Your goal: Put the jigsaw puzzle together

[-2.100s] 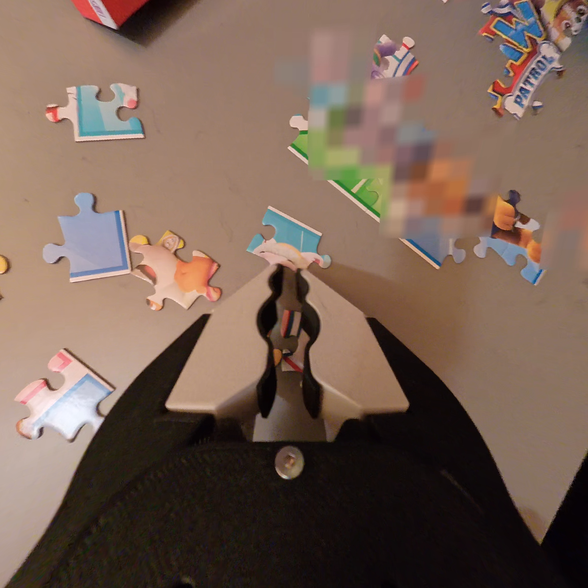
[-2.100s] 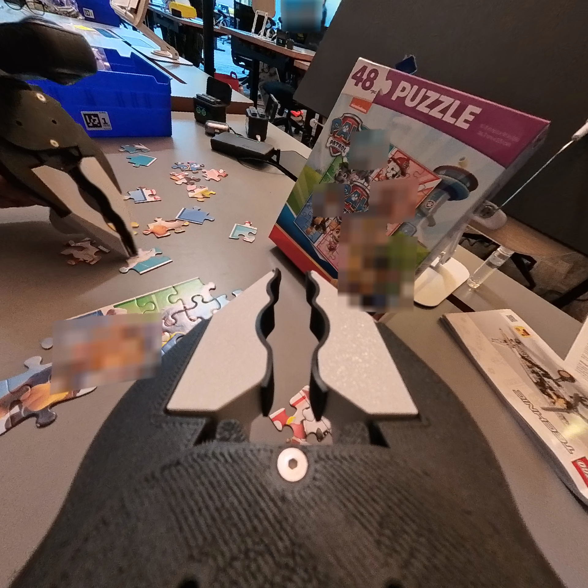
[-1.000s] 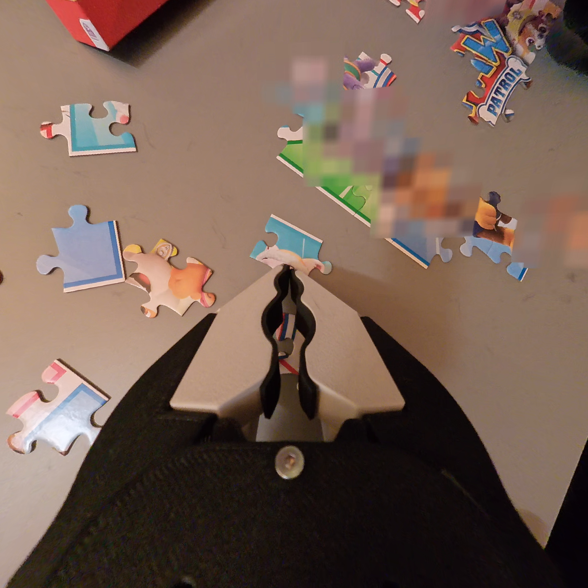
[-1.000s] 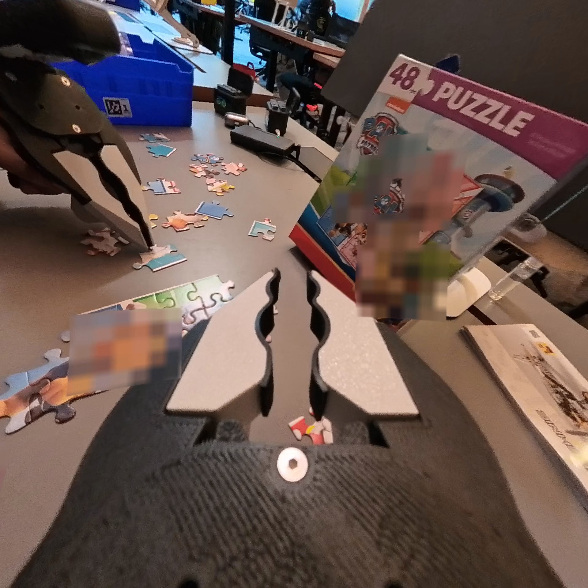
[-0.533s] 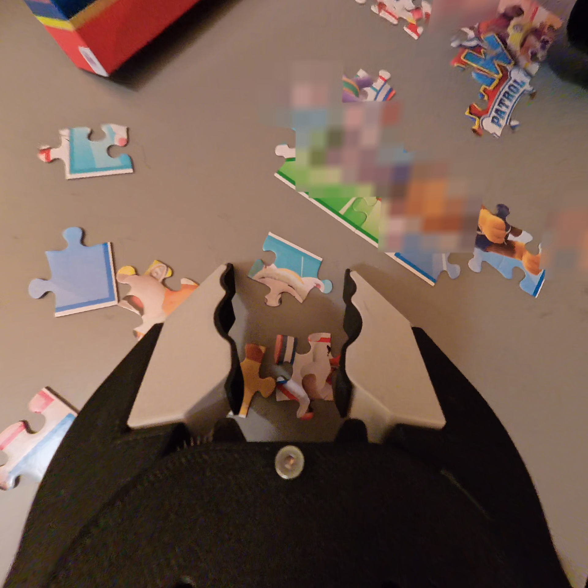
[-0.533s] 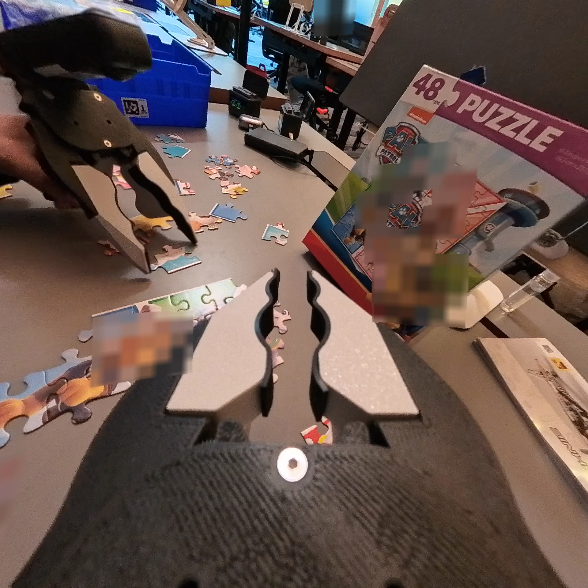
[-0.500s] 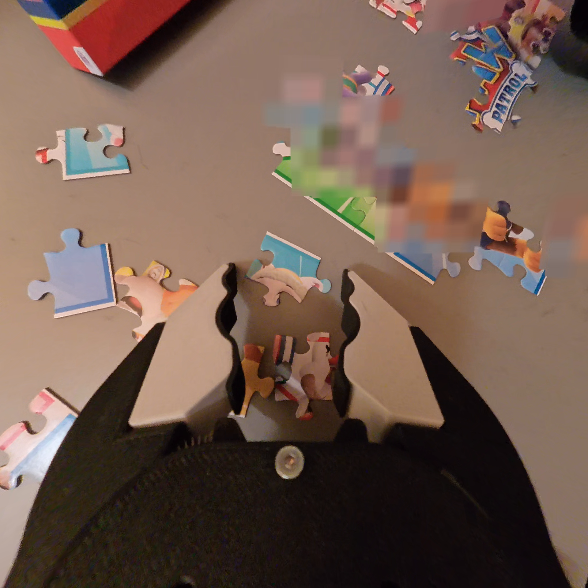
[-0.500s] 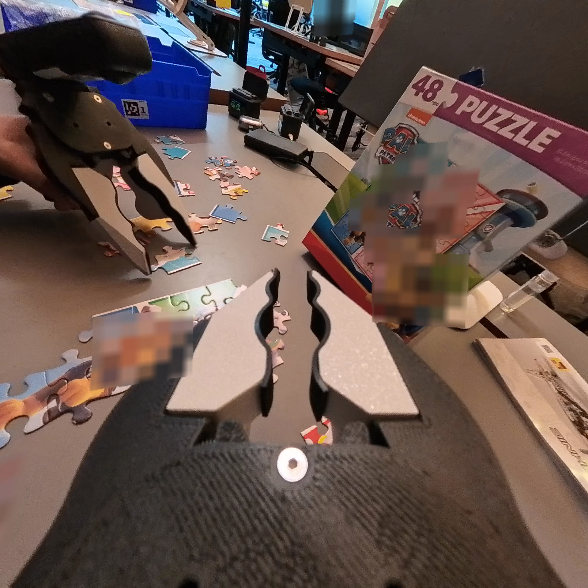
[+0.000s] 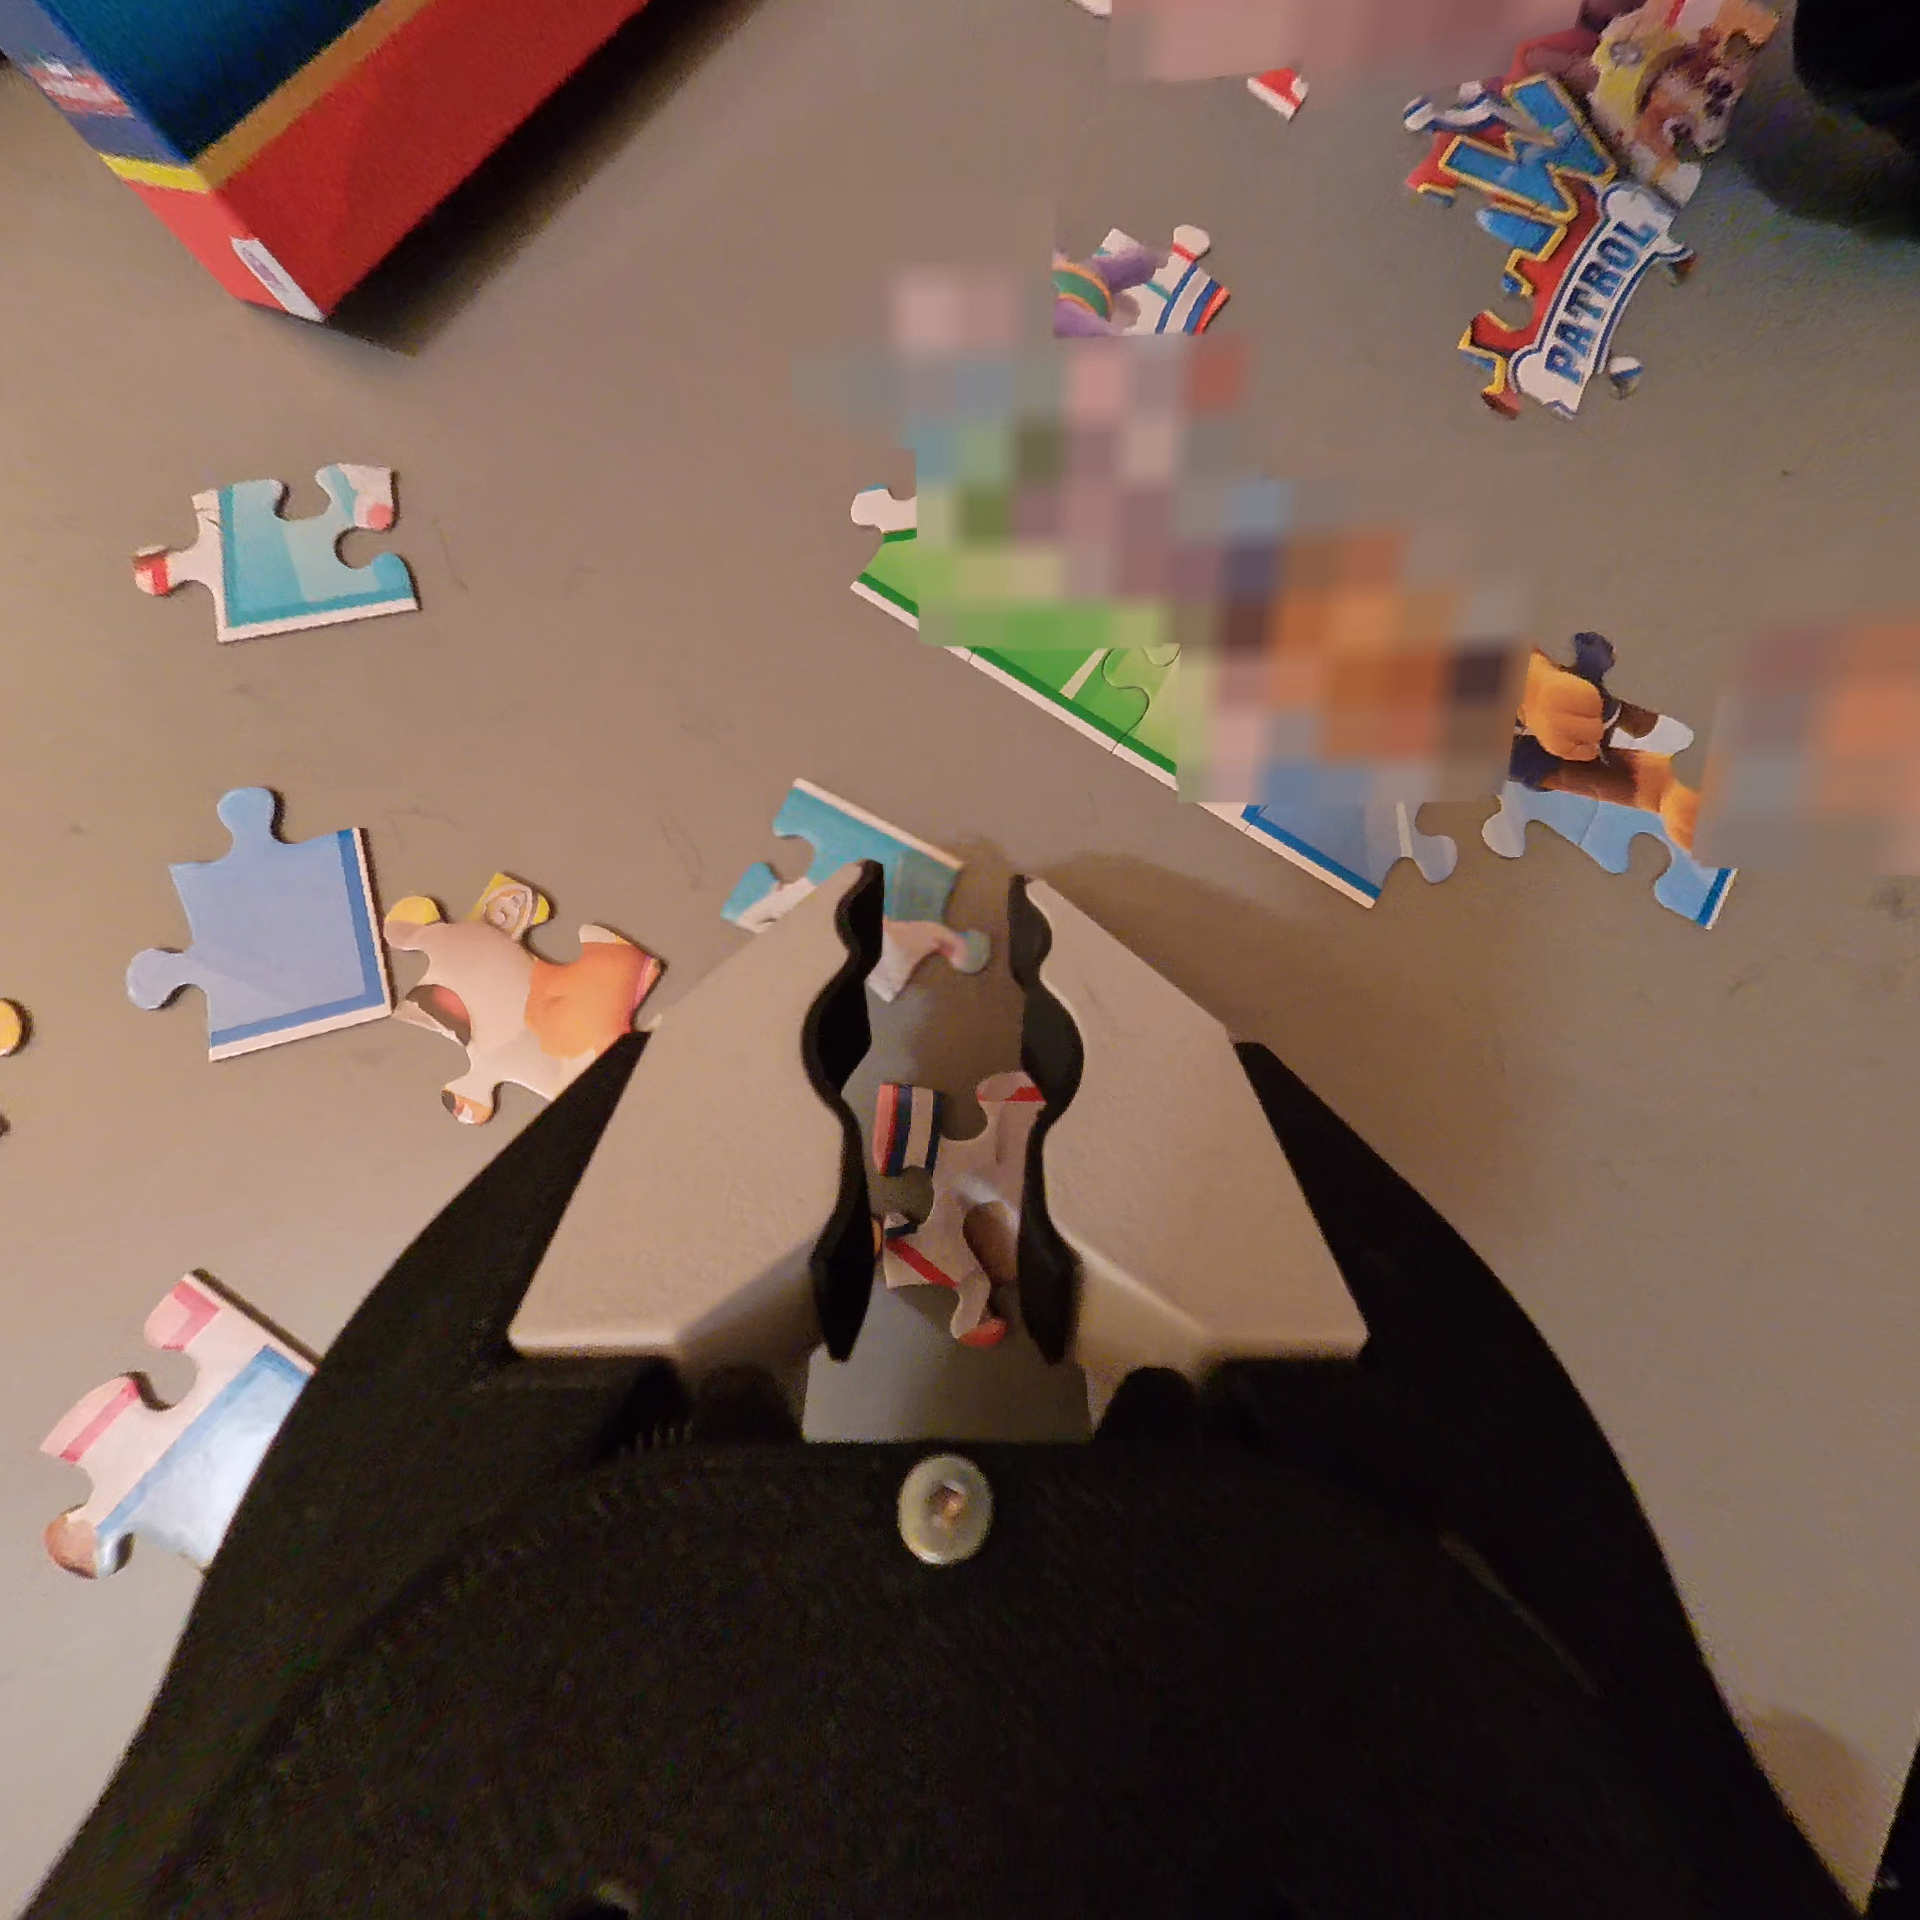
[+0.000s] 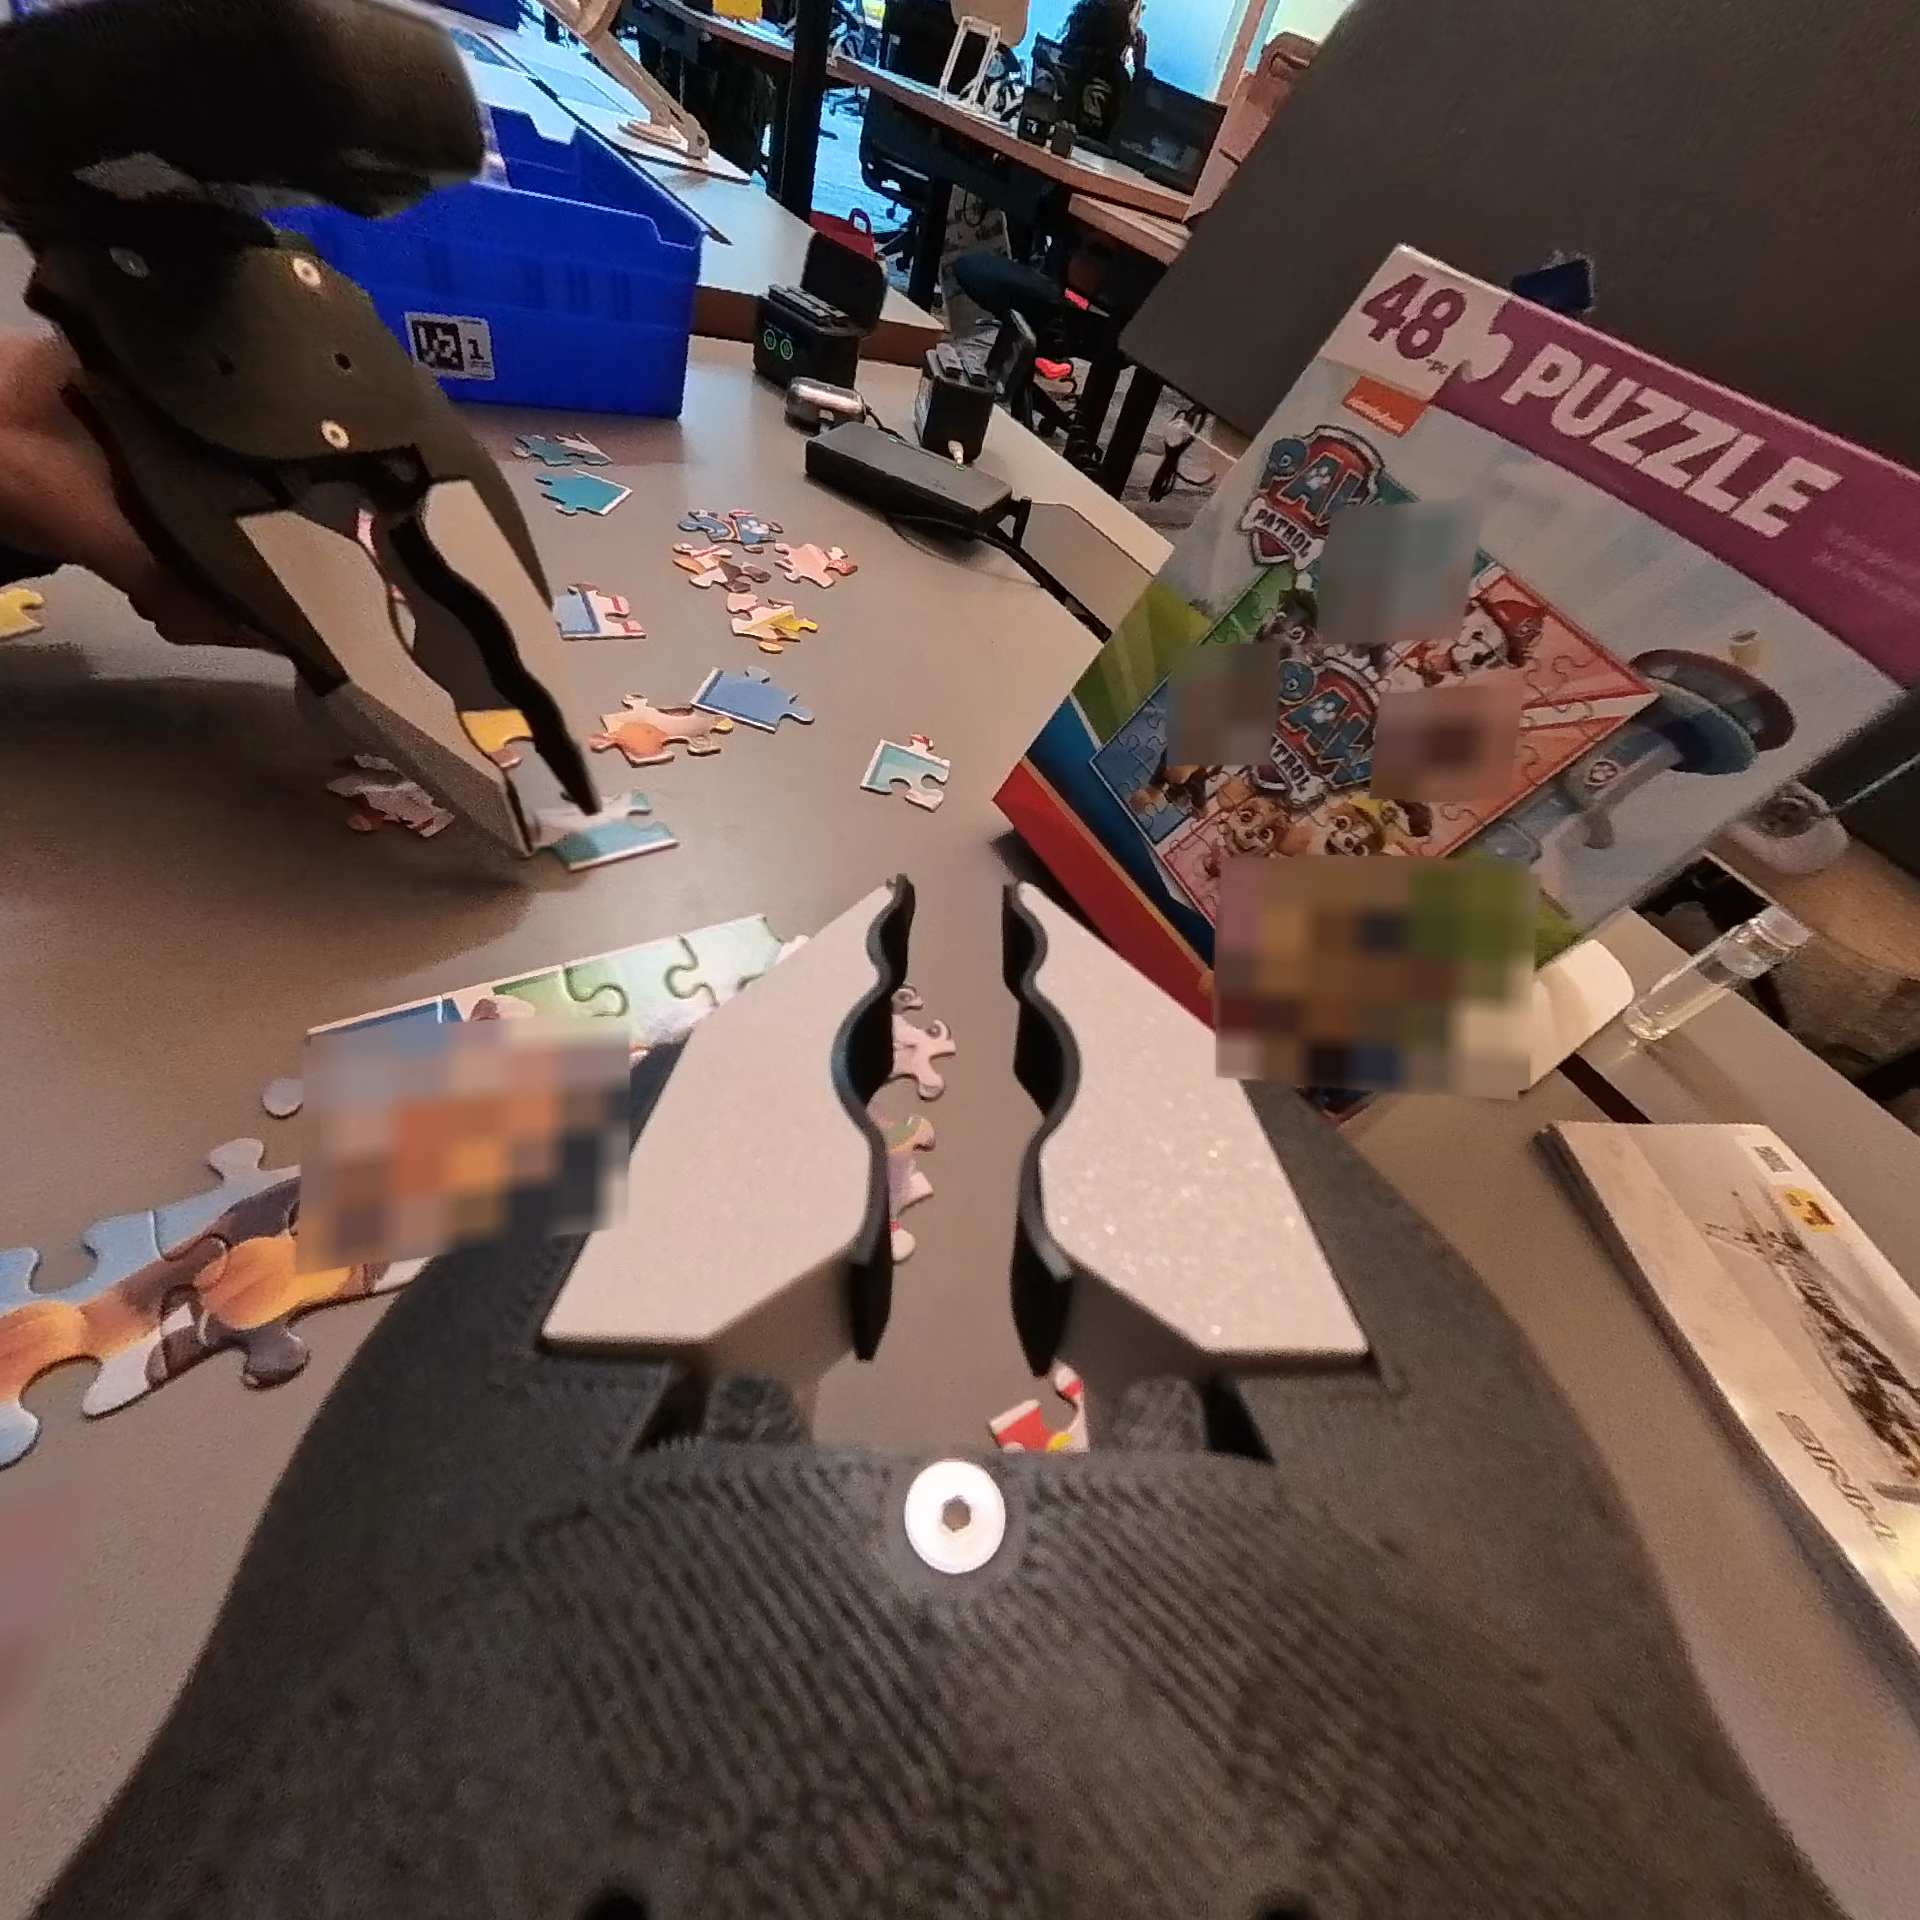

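Left tongs stand parted, tips down on the table astride a teal puzzle piece, not pinching it. Right tongs hover parted, bare, nearer the puzzle box, right of them.

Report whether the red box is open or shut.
Open: the red box has no lid, and its blue inside shows past the rim.

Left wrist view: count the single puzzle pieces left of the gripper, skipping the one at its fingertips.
4: teal piece upper left, light-blue piece beside an orange-white piece mid-left, pink-blue piece lower left, partly hidden. Yellow sliver at the edge may be another.
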`<state>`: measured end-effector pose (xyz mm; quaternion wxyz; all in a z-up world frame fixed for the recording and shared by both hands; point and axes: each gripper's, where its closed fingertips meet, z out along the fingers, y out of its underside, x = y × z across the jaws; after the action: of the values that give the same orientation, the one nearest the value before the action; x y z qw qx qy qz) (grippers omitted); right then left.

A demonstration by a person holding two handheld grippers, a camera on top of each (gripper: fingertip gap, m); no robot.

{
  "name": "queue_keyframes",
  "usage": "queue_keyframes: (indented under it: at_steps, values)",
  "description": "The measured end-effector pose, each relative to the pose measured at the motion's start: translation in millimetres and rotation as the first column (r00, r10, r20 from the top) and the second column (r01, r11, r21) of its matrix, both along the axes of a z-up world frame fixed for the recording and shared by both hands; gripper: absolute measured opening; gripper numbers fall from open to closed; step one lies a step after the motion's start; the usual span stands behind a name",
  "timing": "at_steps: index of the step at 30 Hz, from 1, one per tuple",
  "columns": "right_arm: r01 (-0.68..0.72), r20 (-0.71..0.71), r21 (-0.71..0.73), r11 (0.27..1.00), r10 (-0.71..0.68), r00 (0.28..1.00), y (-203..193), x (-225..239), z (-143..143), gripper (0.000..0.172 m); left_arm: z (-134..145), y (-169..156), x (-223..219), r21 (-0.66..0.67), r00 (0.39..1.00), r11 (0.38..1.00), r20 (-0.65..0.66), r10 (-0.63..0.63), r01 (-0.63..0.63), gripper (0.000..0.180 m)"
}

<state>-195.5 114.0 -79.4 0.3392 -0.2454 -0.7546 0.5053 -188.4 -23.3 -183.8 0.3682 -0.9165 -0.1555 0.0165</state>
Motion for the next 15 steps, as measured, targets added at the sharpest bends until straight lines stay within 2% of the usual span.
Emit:
queue_keyframes:
  at_steps: [3,6,10,13,15]
  values:
    - [-0.012,0.001,0.022,1.0,0.012,1.0,-6.2,1.7,-3.6,0.016,1.9,-1.8,-2.5,0.009,1.0,1.0,0.006,0.018,-0.018,0.031]
    - [-0.02,0.001,0.031,0.999,0.019,1.0,-9.7,2.6,-5.4,0.016,-0.3,-5.5,-16.8,0.004,0.996,0.997,-0.041,0.083,-0.083,0.058]
    - [-0.023,0.005,0.018,1.0,0.023,1.0,-10.2,2.9,-4.7,0.016,-12.0,-3.9,-19.3,-0.051,0.992,0.99,-0.009,0.128,-0.128,0.069]
    - [-0.022,0.005,0.013,1.0,0.022,1.0,-9.3,2.8,-3.8,0.016,-13.1,-2.8,-18.8,-0.102,0.991,0.987,-0.054,0.119,-0.124,0.065]
    - [-0.022,0.004,0.012,1.0,0.022,1.0,-9.2,2.9,-3.7,0.016,-12.2,-2.2,-16.3,-0.117,0.992,0.988,-0.077,0.096,-0.104,0.044]
